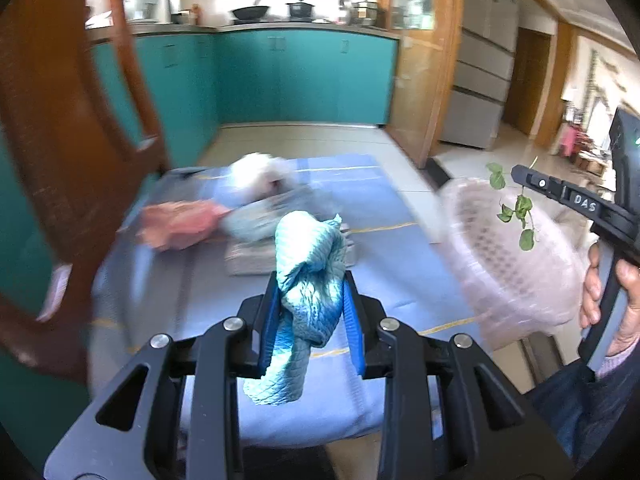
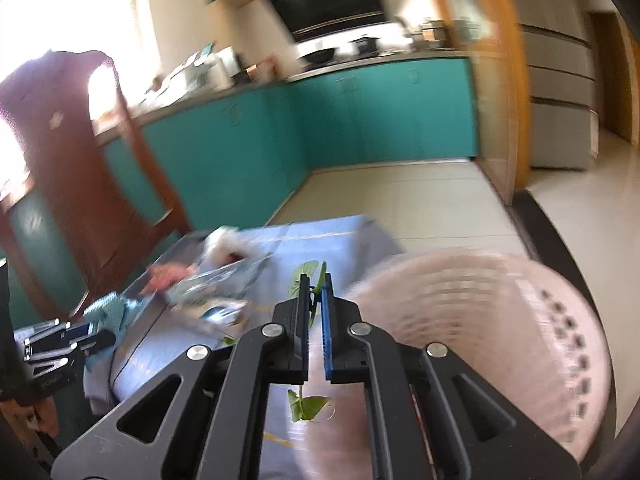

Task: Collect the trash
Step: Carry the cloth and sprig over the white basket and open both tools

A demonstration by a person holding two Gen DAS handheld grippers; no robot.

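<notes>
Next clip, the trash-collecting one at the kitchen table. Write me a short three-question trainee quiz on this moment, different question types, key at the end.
1. True or false: the left gripper is clamped on a crumpled teal knitted cloth.
2. What does the right gripper hold? A) a leafy green plant sprig B) a spoon C) a paper cup
3. Fill in: the pink perforated plastic basket appears on the ____ side of the right gripper in the right wrist view.

Key: 1 true; 2 A; 3 right.
</notes>
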